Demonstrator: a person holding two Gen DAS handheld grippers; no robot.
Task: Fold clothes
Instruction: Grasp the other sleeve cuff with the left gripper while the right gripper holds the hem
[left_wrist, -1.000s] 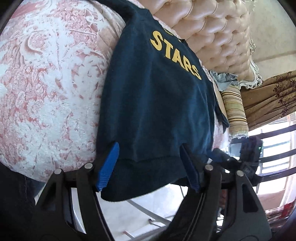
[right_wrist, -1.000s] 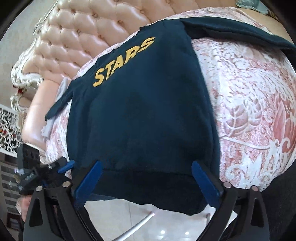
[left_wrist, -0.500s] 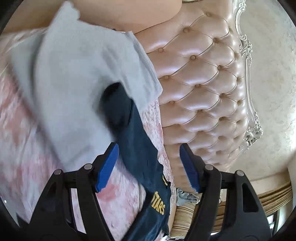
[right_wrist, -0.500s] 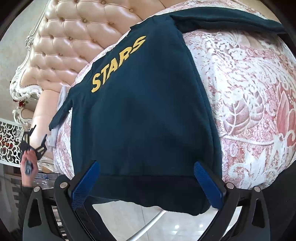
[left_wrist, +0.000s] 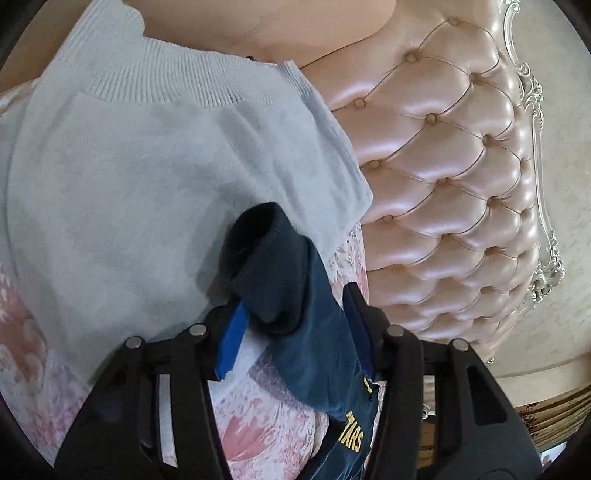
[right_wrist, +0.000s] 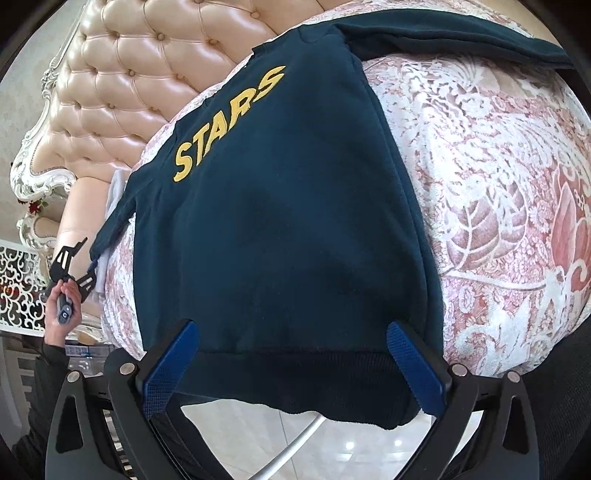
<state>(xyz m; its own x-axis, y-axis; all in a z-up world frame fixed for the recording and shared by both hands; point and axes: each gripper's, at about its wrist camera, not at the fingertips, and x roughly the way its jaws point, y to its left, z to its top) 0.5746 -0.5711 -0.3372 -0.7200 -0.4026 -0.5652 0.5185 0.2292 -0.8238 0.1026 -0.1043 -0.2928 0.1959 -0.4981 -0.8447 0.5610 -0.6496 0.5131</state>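
Observation:
A dark navy sweatshirt (right_wrist: 277, 221) with yellow "STARS" lettering lies spread flat on the bed, its hem hanging over the near edge. My right gripper (right_wrist: 291, 332) stands open over that hem, a blue pad on either side, not pinching it. Far off at the left, a hand holds my left gripper (right_wrist: 74, 258) at the end of the sweatshirt's left sleeve. In the left wrist view that sleeve cuff (left_wrist: 266, 251) lies between the jaws of the left gripper (left_wrist: 291, 314), which are closing on it. The other sleeve (right_wrist: 443, 40) stretches out to the upper right.
A light grey knit sweater (left_wrist: 147, 184) lies under and beyond the sleeve cuff. The pink and white floral bedspread (right_wrist: 498, 184) covers the bed. A tufted pink headboard (left_wrist: 443, 166) rises behind it. Shiny tiled floor (right_wrist: 240, 435) shows below the hem.
The left gripper has swung away from the hem to the left sleeve cuff, and its jaws have narrowed around it. The right gripper has stayed at the hem.

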